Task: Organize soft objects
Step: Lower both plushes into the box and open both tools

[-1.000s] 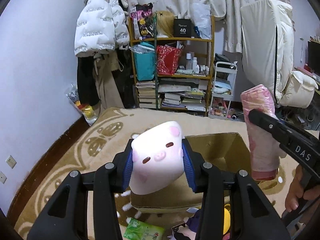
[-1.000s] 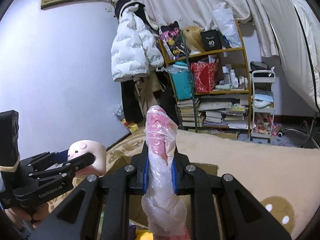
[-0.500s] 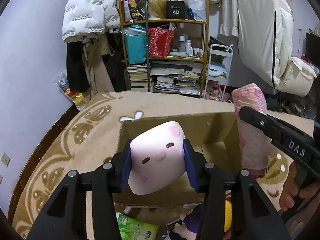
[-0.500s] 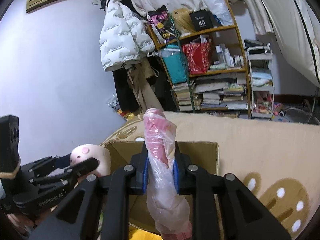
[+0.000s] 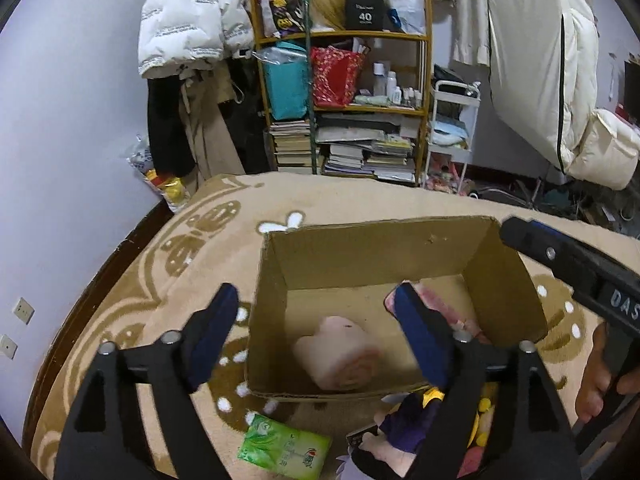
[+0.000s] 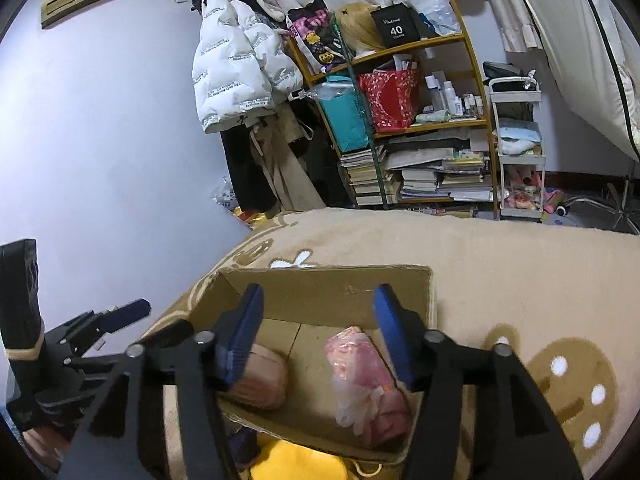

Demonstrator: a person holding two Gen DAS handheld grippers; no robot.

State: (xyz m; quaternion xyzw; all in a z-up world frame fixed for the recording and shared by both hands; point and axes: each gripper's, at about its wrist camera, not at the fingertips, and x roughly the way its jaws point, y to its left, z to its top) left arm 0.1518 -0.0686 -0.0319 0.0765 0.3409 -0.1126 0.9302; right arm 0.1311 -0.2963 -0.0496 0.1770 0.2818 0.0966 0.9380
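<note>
Dropped since half a second back: pig plush (image 5: 340, 356) and pink bagged roll (image 6: 366, 376) both lying on floor of cardboard box (image 5: 376, 248), plush left, roll right, apart. Left tool (image 5: 316, 336) wide, empty, above box. Right tool (image 6: 316, 334) wide, empty too. Release step done. Next: pulling back to near pile on rug (image 5: 132, 296), green tissue pack (image 5: 284, 448), purple plush (image 5: 412, 420), yellow plush (image 6: 296, 460).

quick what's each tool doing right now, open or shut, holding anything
Left tool: open, holding nothing; the pig plush lies in the box.
Right tool: open, holding nothing; the pink bag lies in the box.
</note>
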